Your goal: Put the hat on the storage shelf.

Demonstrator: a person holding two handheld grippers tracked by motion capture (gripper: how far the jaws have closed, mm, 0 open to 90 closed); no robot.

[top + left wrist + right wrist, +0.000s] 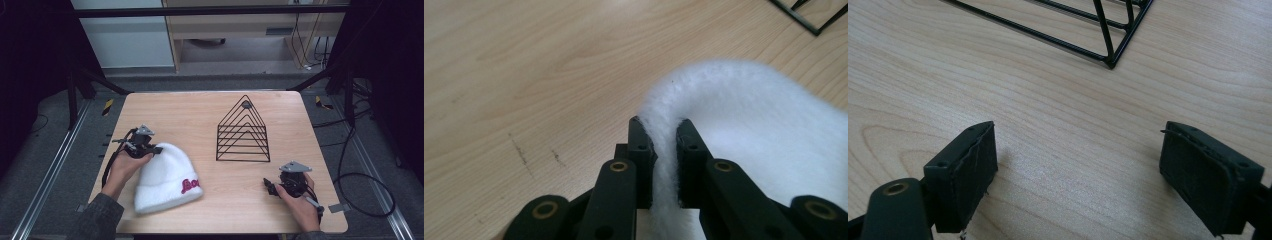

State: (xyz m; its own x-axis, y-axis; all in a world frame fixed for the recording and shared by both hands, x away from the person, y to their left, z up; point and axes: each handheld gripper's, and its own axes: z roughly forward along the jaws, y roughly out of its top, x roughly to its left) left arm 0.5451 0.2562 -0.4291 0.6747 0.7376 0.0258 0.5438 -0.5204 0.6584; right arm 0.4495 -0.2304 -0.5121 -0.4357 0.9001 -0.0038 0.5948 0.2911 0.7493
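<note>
So the left gripper (150,150) is clamped on the white beanie (165,176). In the left gripper view its gripper (666,131) has the two jaws nearly together with only a thin fold of the fluffy knit squeezed between the pads (645,150). The pinch sits on the rounded crown edge of the beanie (744,130), and the rest of the hat spreads away to the right of the fingers, lying flat on the wooden table (524,75). From the high view the beanie's folded cuff, with a red stitched logo (190,186) on it, lies at the end farthest from the pinch, toward the person's side of the table (200,115).

The right gripper (270,186) is a different story: jaws spread wide with nothing in them. In the right gripper view, the gripper (1075,167) has only bare tabletop (1073,165) between the two pads (975,172), and the fingers sit low over the wood; can't tell if they actually touch it. Ahead of those fingers, well apart from them, is the corner of a black wire rack (1108,57). In the high view that rack (243,131) stands upright, a row of nested triangle frames, beyond the right gripper and off to the right of the beanie, not touching it. A tiny corner of the rack (809,15) also peeks in past the left fingers.

Each gripper is held by one hand, left hand (122,172) and right hand (300,202).
</note>
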